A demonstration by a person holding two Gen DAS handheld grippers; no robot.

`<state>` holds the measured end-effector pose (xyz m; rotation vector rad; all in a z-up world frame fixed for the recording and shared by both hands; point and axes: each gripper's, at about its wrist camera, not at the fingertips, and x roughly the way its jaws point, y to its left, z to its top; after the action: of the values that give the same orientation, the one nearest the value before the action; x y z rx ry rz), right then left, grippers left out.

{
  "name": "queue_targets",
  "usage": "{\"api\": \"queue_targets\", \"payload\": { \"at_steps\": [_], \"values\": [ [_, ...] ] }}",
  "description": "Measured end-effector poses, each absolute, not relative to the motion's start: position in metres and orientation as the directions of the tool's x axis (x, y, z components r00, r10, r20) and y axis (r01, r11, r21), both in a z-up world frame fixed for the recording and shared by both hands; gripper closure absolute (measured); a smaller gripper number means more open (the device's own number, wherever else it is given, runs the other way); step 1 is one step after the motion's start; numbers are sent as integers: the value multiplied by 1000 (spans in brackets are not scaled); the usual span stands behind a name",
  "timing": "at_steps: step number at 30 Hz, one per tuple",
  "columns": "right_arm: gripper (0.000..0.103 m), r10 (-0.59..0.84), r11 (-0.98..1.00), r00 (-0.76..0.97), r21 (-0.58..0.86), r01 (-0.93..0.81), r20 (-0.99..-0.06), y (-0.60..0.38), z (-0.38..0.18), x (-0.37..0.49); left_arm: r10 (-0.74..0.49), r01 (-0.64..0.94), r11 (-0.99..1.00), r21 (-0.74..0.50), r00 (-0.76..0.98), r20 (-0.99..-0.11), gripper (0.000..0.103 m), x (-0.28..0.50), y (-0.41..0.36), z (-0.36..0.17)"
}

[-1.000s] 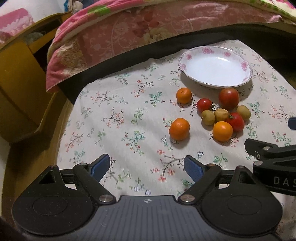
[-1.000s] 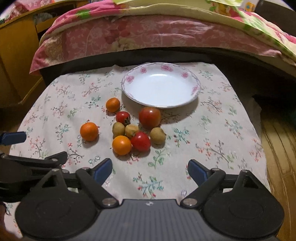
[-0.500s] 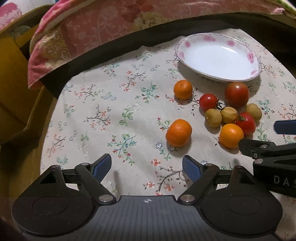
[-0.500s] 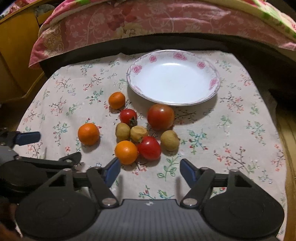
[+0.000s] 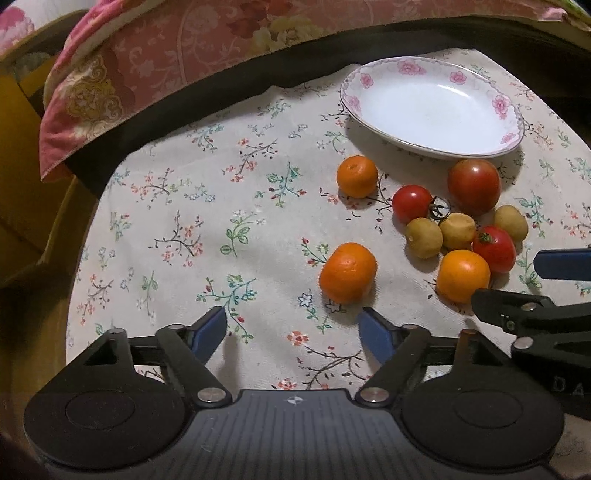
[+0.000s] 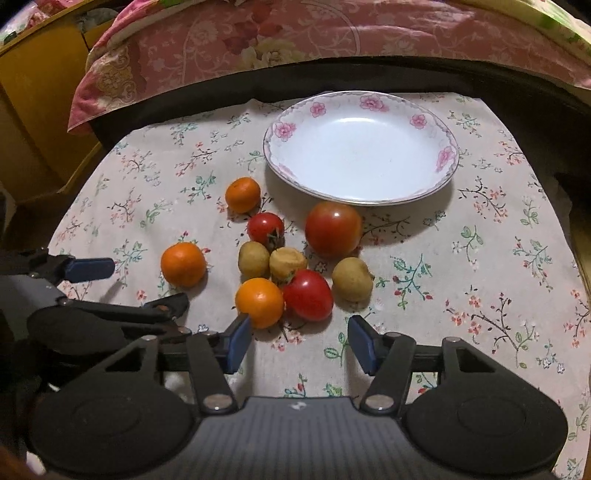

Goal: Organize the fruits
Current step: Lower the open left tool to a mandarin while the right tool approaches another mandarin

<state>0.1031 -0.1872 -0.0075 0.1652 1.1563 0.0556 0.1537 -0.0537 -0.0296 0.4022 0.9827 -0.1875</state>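
An empty white plate with pink flowers [image 6: 362,155] [image 5: 432,110] sits at the back of the floral tablecloth [image 6: 461,258]. In front of it lie three oranges [image 6: 260,302] [image 6: 183,264] [image 6: 242,194], a large tomato [image 6: 333,229], two small tomatoes [image 6: 308,294] [image 6: 265,228] and three small yellow-brown fruits [image 6: 351,278]. My right gripper [image 6: 299,343] is open, just short of the near orange and tomato. My left gripper [image 5: 293,328] is open, its right fingertip close to an orange [image 5: 348,272].
A pink floral quilt [image 6: 295,33] hangs over a dark edge behind the table. Yellow wooden furniture [image 6: 33,122] stands at the left. The cloth's left half [image 5: 192,229] holds no fruit. The right gripper's fingers [image 5: 561,263] show at the right of the left wrist view.
Both grippers have moved forward toward the fruit. The right gripper's jaws have narrowed somewhat. No fruit has moved.
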Motion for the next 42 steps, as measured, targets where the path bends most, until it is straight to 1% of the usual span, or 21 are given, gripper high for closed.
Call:
{"api": "queue_targets", "payload": {
  "at_steps": [3, 8, 10, 11, 12, 13, 14, 15, 17, 19, 21, 24, 28, 30, 34, 36, 42],
  "values": [
    [44, 138, 987, 399, 158, 19, -907, -185, -9, 105, 13, 335, 910, 244, 567, -824, 14, 152, -49, -31],
    [44, 147, 988, 400, 149, -26, -905, -177, -15, 100, -19, 288, 943, 164, 541, -841, 13, 146, -33, -33],
    [44, 139, 990, 413, 135, -39, -900, -173, -15, 97, -25, 261, 955, 140, 544, -838, 10, 145, -28, -34],
    [44, 135, 991, 423, 127, -47, -896, -170, -13, 96, -21, 249, 959, 138, 546, -837, 5, 145, -26, -36],
    [45, 144, 990, 434, 132, -57, -889, -168, -11, 95, -17, 234, 963, 134, 547, -837, 4, 146, -24, -37],
    [48, 156, 988, 446, 142, -63, -881, -167, -8, 95, -17, 217, 969, 119, 540, -842, 4, 147, -23, -37],
    [50, 165, 986, 456, 151, -68, -874, -166, -8, 95, -18, 208, 972, 110, 532, -847, 5, 148, -22, -37],
    [53, 172, 985, 460, 157, -70, -871, -167, -7, 96, -24, 214, 971, 106, 529, -848, 8, 149, -22, -36],
    [54, 180, 984, 448, 167, -70, -876, -168, -10, 99, -38, 238, 965, 108, 535, -844, 13, 149, -22, -34],
    [58, 208, 978, 451, 188, -89, -868, -167, -12, 103, -41, 235, 966, 103, 538, -842, 16, 150, -20, -34],
    [59, 180, 984, 451, 157, -88, -874, -164, -16, 108, -44, 246, 963, 109, 544, -838, 20, 151, -20, -33],
    [67, 166, 986, 445, 139, -92, -880, -162, -20, 113, -49, 268, 956, 122, 552, -832, 30, 153, -20, -30],
    [68, 185, 983, 453, 166, -83, -872, -167, -21, 114, -64, 283, 953, 112, 548, -834, 37, 156, -21, -28],
    [68, 198, 980, 452, 182, -79, -870, -169, -20, 114, -79, 287, 953, 94, 537, -840, 44, 157, -22, -29],
    [68, 228, 974, 467, 207, -97, -854, -169, -10, 109, -83, 302, 948, 101, 542, -836, 46, 156, -26, -28],
    [68, 236, 972, 474, 213, -102, -849, -168, -5, 106, -88, 307, 947, 99, 541, -836, 51, 157, -29, -28],
    [68, 250, 968, 467, 231, -98, -848, -172, -3, 101, -92, 320, 941, 107, 548, -831, 52, 158, -35, -26]
  ]
}}
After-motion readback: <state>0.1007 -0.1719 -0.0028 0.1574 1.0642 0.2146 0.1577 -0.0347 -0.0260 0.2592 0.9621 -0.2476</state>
